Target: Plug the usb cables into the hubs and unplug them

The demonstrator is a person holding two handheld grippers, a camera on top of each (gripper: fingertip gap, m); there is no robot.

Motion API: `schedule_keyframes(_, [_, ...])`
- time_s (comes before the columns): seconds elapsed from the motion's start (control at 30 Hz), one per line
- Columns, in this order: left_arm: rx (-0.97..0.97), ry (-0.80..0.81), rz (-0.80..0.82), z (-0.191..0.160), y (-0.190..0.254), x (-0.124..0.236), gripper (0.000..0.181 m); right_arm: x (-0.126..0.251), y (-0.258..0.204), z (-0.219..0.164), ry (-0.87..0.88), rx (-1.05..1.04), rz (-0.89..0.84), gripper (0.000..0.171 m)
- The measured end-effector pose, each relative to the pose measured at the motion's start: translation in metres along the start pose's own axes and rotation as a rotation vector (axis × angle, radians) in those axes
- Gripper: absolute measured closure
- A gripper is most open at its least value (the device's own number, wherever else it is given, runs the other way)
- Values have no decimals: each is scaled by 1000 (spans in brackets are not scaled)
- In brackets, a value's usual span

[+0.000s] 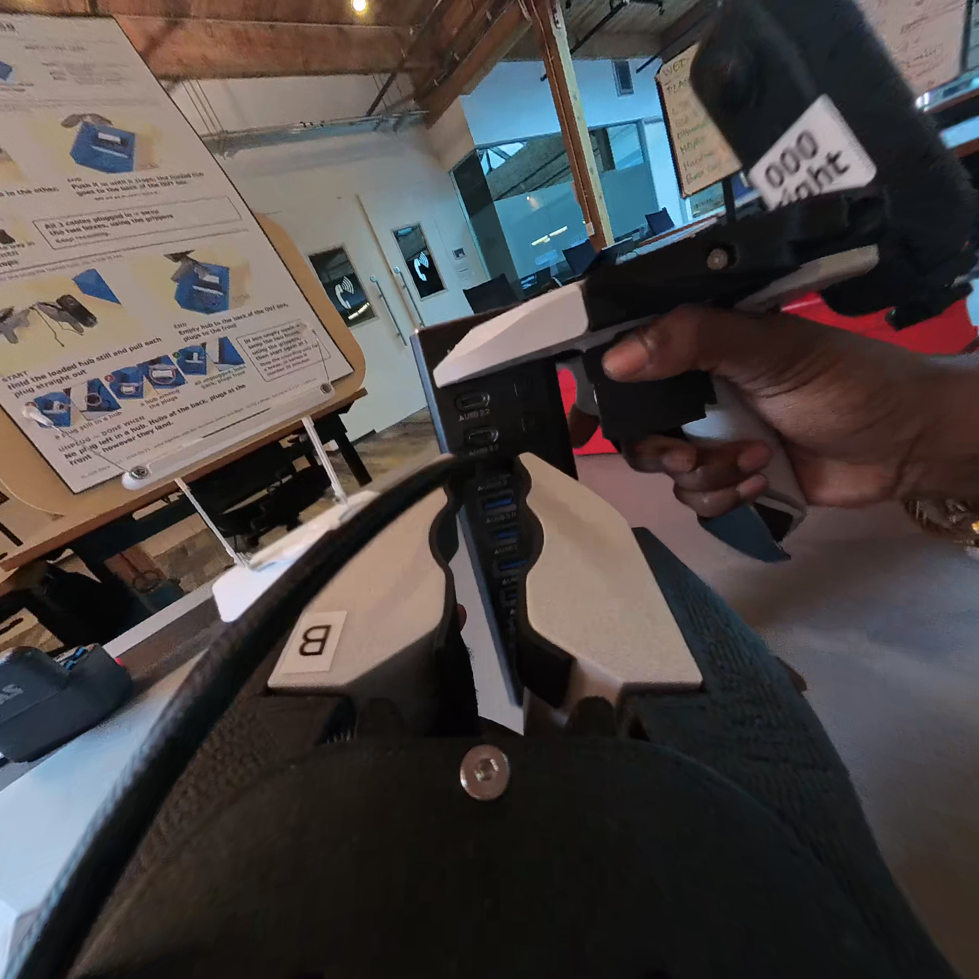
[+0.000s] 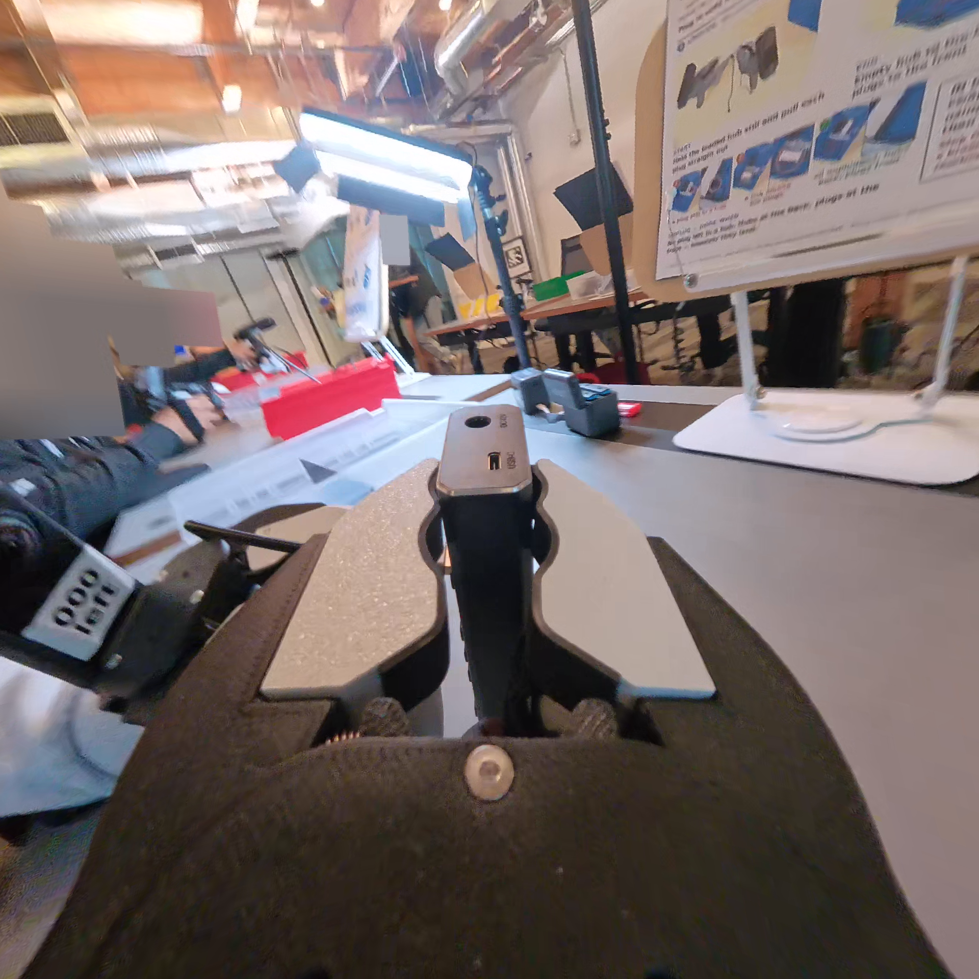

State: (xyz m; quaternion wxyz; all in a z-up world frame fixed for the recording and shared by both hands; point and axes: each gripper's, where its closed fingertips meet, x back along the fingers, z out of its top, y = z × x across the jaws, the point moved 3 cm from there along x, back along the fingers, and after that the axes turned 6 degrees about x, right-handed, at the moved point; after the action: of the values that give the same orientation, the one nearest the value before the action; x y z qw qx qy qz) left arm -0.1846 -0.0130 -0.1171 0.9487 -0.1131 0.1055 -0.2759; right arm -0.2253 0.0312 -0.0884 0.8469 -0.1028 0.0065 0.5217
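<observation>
Smooth grey table (image 2: 794,583); slim metallic hub (image 2: 484,455) gripped.

Bright indoor light, strong white glow from a lamp panel (image 2: 386,159) on a stand, small ceiling spot (image 1: 359,5) flaring, soft shadows, wide-angle bending at edges, ceiling beams smeared by motion blur, poster (image 2: 826,132) soft, near gripper body slightly out of focus

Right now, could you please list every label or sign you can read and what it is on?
I can't quote writing; these bear it:
White sticker, left claw finger.
White tag, right claw body.
Port markings, hub.
Instruction poster on stand, partly blurred.
</observation>
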Motion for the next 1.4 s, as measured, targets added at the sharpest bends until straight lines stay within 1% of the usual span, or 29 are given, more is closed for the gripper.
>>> schedule_keyframes(0.07, [6, -29, -12, -7, 1, -2, 163, 0, -1, 0, -31, 138, -37, 141])
schedule_keyframes(0.13, [30, -47, -26, -12, 3, -3, 162, 0, -1, -2, -52, 210, -73, 141])
schedule_keyframes(0.3, [59, -50, -39, -15, 4, -7, 162, 0, 6, -4, -81, 174, -63, 141])
schedule_keyframes(0.37, [60, -50, -38, -15, 4, -7, 162, 1, 7, -10, -160, 194, -41, 141])
schedule_keyframes(0.43, [62, -50, -38, -15, 4, -7, 162, 2, 8, -23, -278, 231, -5, 126])
schedule_keyframes(0.47, [59, -53, -37, -15, 4, -7, 162, 3, 7, -26, -306, 242, 25, 125])
schedule_keyframes(0.53, [52, -52, -34, -15, 4, -7, 162, 8, 5, -21, -290, 221, 92, 125])
schedule_keyframes(0.57, [53, -52, -35, -15, 4, -7, 163, 10, 5, -20, -285, 207, 119, 129])
schedule_keyframes(0.6, [55, -52, -36, -15, 4, -7, 163, 12, 9, -18, -275, 198, 116, 140])
schedule_keyframes(0.77, [47, -49, -14, -15, 2, -8, 163, 9, 10, -19, -202, 217, 61, 143])
schedule_keyframes(0.83, [32, -32, 6, -12, 0, -7, 163, 7, 9, -18, -168, 128, 62, 143])
schedule_keyframes(0.93, [-83, 24, 70, 6, 0, -4, 164, 7, 4, -8, -50, -96, 120, 143])
schedule_keyframes(1.0, [-122, 47, 89, 12, 0, -4, 164, 8, 1, 0, 11, -161, 138, 142])
schedule_keyframes(1.17, [-107, 37, 59, 8, -2, -6, 164, 7, 2, -3, 24, -267, 165, 141])
schedule_keyframes(1.3, [-67, 18, 25, 4, -4, -9, 164, 6, 0, -1, 4, -143, 118, 140])
schedule_keyframes(1.4, [-62, 23, 16, 5, -3, -10, 164, 7, 2, -1, 2, -117, 123, 140])
